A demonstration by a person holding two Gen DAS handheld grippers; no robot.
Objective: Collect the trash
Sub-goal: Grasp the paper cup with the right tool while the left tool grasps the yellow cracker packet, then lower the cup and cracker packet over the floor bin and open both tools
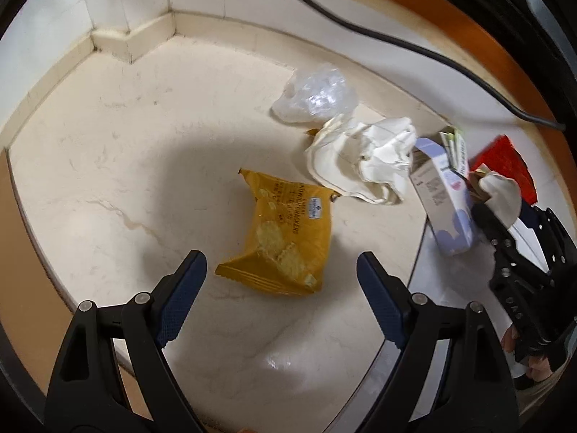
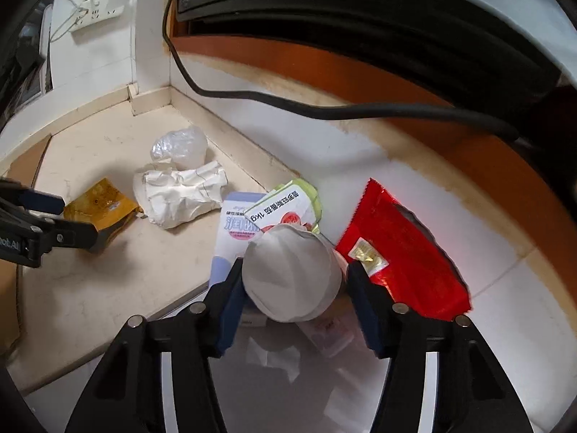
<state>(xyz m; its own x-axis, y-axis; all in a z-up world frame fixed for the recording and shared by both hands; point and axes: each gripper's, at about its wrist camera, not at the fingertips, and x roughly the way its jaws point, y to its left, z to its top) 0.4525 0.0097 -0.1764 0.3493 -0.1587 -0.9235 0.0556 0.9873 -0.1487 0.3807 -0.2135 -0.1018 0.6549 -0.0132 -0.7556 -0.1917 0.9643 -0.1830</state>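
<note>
Left wrist view: the left gripper (image 1: pixel 281 270) was held wide open, nothing between its fingers. The yellow wrapper (image 1: pixel 281 232) lay flat on the pale floor (image 1: pixel 108 180), just ahead and centred in the gap, its long axis running roughly away from the fingers and tilted slightly left; this gripper was judged the nearer. It looked a thin, creased foil, torn at the near end. Beyond it lay crumpled white paper (image 1: pixel 360 158), a clear plastic bag (image 1: pixel 317 93) and a carton (image 1: pixel 443 205).

Right wrist view: the right gripper (image 2: pixel 293 281) was closed on a rounded white wad (image 2: pixel 292 274), soft and papery. A glossy red packet (image 2: pixel 400 252) lay just right of it, a green pouch (image 2: pixel 288 205) behind.
</note>
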